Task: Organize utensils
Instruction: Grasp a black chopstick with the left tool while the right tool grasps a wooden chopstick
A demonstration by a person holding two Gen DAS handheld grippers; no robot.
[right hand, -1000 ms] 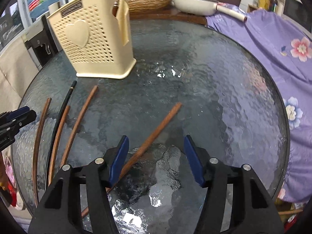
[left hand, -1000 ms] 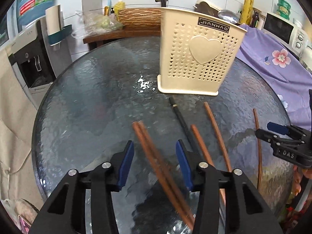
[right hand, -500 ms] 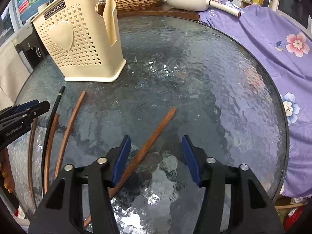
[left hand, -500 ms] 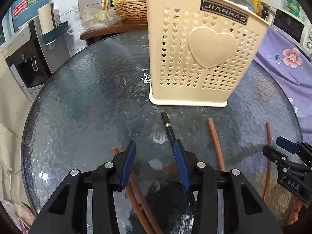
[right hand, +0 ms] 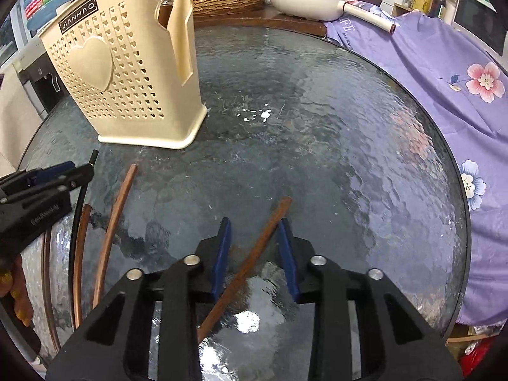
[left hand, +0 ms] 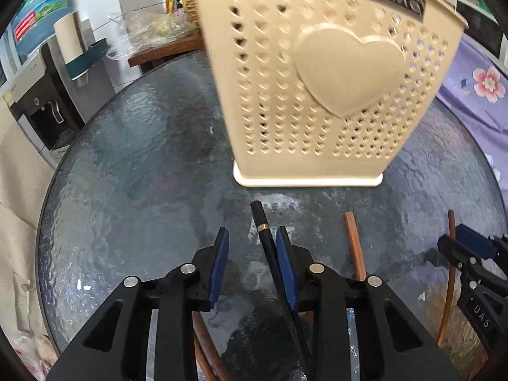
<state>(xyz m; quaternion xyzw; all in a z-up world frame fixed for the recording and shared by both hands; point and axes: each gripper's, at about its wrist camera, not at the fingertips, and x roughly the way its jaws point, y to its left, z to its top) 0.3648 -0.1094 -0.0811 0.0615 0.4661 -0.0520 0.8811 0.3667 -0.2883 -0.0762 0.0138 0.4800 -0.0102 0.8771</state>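
A black chopstick (left hand: 270,247) with a thin gold band near its squared end lies on the round, rippled glass desk (left hand: 133,165), pointing toward the cream utensil holder (left hand: 317,95). It runs between the blue pads of the left tool (left hand: 252,247), lying close against the right-hand pad; the jaws have just been closing and stand narrow, though I cannot tell whether both pads press it. A brown wooden chopstick (right hand: 254,254), square-tipped and slim, lies aslant on the desk between the pads of the right tool (right hand: 254,238), whose jaws have likewise just been narrowing; a gap shows at the left pad, so no grip is visible. More brown chopsticks (right hand: 114,222) lie side by side between the two tools, near the front of the holder. The holder stands upright, pierced with small hearts, with one big raised heart and a dark label on its face. A purple flowered cloth (right hand: 444,79) drapes beyond the desk's right rim.
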